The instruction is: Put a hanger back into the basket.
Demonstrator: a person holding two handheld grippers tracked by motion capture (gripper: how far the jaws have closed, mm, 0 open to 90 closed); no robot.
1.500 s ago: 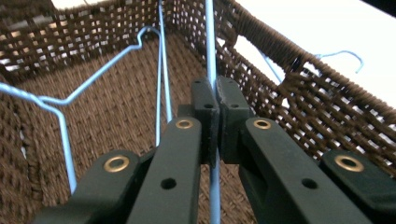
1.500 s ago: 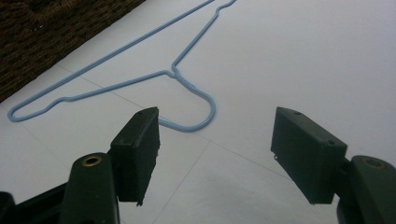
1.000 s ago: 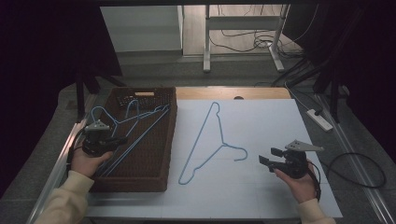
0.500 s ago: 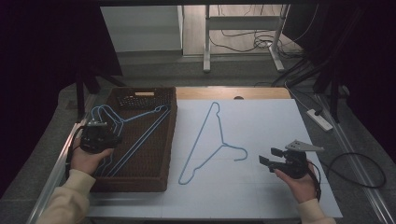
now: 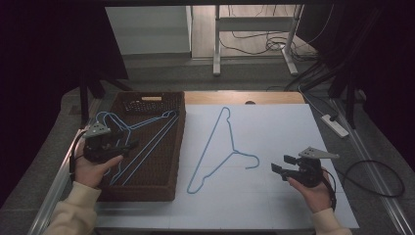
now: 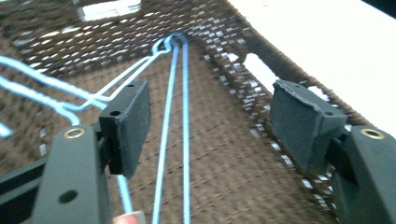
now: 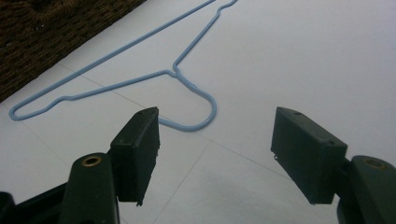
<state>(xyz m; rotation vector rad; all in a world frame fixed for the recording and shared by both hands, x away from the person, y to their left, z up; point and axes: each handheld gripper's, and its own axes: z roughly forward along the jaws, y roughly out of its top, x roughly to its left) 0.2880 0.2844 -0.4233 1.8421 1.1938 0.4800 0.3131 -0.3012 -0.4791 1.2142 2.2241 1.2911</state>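
Several blue wire hangers (image 5: 147, 134) lie in a brown wicker basket (image 5: 147, 97) at the table's left. My left gripper (image 5: 128, 145) hovers over them. Its jaws have just been opening and now stand open. In the left gripper view the hanger wires (image 6: 186, 116) run along the basket floor (image 6: 233, 154) beneath the gap of the left gripper (image 6: 212, 98), and the pads grip none of them. One more blue hanger (image 5: 234, 152) lies flat on the white table. My right gripper (image 5: 281, 164) is open just right of its hook. The right gripper (image 7: 215, 115) looks onto that hanger (image 7: 175, 70).
The white table sheet (image 5: 284, 122) spreads between basket and right hand. A power strip (image 5: 335, 125) and a black cable (image 5: 377, 176) lie off the table's right edge. A metal desk frame (image 5: 215, 49) stands beyond the far edge.
The left gripper's jaws went from shut on a hanger to open. The hanger dropped back among the others in the basket and the left hand rose slightly. The right hand kept still.
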